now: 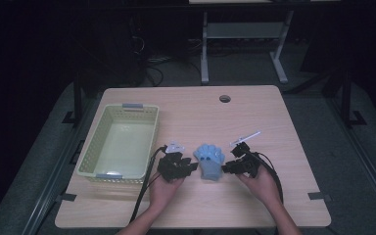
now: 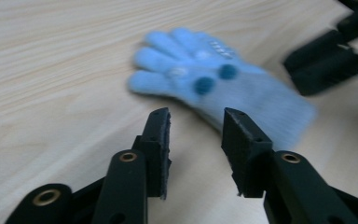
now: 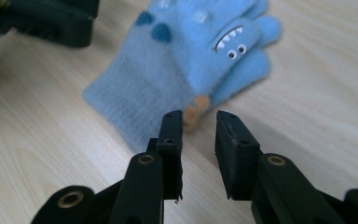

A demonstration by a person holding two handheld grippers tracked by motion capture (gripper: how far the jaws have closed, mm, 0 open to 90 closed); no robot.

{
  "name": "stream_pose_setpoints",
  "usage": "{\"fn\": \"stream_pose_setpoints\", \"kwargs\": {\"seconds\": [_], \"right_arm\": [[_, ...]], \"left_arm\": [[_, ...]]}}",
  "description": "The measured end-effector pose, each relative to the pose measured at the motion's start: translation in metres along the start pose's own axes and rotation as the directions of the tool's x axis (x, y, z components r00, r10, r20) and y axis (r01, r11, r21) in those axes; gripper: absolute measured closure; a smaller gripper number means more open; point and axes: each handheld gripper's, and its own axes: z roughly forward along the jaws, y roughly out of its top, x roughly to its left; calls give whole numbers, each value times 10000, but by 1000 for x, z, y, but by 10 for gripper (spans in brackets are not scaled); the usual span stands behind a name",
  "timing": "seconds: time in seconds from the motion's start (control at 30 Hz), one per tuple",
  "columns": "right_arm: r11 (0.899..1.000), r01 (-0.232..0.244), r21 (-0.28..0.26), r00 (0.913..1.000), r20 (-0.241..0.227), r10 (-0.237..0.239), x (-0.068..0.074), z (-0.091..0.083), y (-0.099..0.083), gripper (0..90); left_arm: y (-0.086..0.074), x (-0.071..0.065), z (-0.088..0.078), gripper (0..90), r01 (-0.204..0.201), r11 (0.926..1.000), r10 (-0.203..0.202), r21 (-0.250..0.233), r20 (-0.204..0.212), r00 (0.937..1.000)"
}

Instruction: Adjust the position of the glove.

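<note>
A light blue knit glove (image 1: 209, 161) with dark blue spots and a monster face lies flat on the wooden table (image 1: 254, 112), fingers pointing away from me. My left gripper (image 1: 192, 166) rests just left of its cuff, and my right gripper (image 1: 227, 166) sits just right of it. In the left gripper view the jaws (image 2: 196, 116) stand apart, nothing between them, the glove (image 2: 242, 88) just ahead and the right gripper (image 2: 326, 60) beyond. In the right gripper view the jaws (image 3: 199, 119) leave a narrow empty gap short of the glove (image 3: 182, 60), beside its orange patch.
A pale green plastic basket (image 1: 152, 137) stands on the left of the table, close to my left hand. A round cable hole (image 1: 224, 98) sits near the far edge. Cables trail from both grippers toward the near edge.
</note>
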Motion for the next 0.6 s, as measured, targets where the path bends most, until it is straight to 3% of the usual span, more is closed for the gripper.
{"fn": "stream_pose_setpoints", "kwargs": {"seconds": [0.07, 0.27, 0.47, 0.6], "right_arm": [[9999, 59, 127, 10000, 50, -60, -1, 2, -2, 721], [9996, 106, 261, 9999, 43, -108, 1, 4, -6, 734], [9987, 345, 374, 9994, -3, -345, 6, 8, -8, 734], [9985, 371, 395, 9993, -51, -370, 9, 5, -8, 734]], "left_arm": [[0, 2, 4, 661, 170, 9994, -174, 299, 126, 9998], [-7, -11, 6, 731, -411, 9959, 381, 810, 381, 9985], [-8, -18, 9, 751, -482, 9941, 402, 976, 817, 9958], [-9, -20, 9, 756, -544, 9939, 462, 961, 856, 9953]]}}
